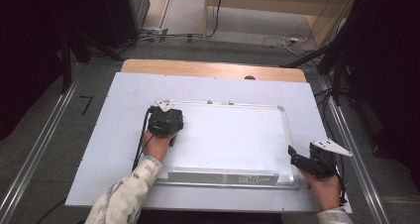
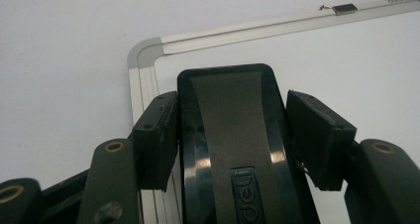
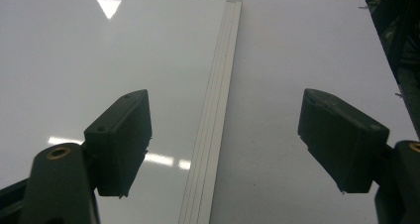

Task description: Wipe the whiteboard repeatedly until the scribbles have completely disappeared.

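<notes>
A whiteboard with a silver frame lies flat on the table. My left gripper is over the board's far left corner, held by a hand in a patterned sleeve. In the left gripper view it is shut on a black eraser, whose tip rests on the board just inside the rounded corner of the frame. My right gripper is at the board's near right edge. In the right gripper view it stands open, one jaw over the board and one over the sheet, with the frame's edge between them.
A white sheet covers most of the wooden table. A grey tray strip runs along the board's near edge. Two small hanger clips sit on the far frame. Cables and metal rails lie on the floor around.
</notes>
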The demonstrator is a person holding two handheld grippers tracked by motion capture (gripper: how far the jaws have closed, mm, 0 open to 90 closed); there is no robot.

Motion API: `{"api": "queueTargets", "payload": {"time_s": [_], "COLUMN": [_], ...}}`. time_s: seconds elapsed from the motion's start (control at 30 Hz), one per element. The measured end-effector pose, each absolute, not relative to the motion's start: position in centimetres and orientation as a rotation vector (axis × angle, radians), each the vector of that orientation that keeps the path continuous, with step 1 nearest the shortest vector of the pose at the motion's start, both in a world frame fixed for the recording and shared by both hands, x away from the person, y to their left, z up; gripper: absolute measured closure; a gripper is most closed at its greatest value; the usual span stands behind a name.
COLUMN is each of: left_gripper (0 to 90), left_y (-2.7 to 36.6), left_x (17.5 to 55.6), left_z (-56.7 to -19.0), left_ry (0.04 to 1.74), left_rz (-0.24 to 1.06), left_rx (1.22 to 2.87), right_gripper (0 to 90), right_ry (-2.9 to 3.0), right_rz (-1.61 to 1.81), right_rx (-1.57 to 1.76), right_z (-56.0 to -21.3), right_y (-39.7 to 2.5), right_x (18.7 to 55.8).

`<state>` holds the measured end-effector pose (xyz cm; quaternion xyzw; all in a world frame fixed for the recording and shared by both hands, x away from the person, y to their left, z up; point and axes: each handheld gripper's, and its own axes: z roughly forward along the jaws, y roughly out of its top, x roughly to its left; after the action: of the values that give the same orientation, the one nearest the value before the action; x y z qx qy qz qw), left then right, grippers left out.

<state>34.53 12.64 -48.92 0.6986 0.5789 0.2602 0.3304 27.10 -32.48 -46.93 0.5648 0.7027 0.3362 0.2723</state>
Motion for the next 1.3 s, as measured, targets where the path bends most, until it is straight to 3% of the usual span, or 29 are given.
{"api": "queueTargets", "payload": {"time_s": [0.5,0.73,1.3], "left_gripper": [39.3,39.3,39.3], "left_y": [11.6,10.8,12.6], "left_x": [29.1,30.7,37.0], "left_z": [-49.0,-49.2,-49.0], "left_ry": [1.387,1.362,1.511], "left_rz": [0.6,0.624,0.686], "left_rx": [1.92,1.913,1.817], "right_gripper": [19.5,19.5,19.6], "right_ry": [1.898,1.906,1.9], "right_rz": [0.896,0.896,0.904], "right_rx": [1.516,1.505,1.511], "right_z": [-47.0,-47.0,-47.0], "right_y": [-32.2,-32.0,-32.3], "right_x": [27.2,27.3,27.2]}}
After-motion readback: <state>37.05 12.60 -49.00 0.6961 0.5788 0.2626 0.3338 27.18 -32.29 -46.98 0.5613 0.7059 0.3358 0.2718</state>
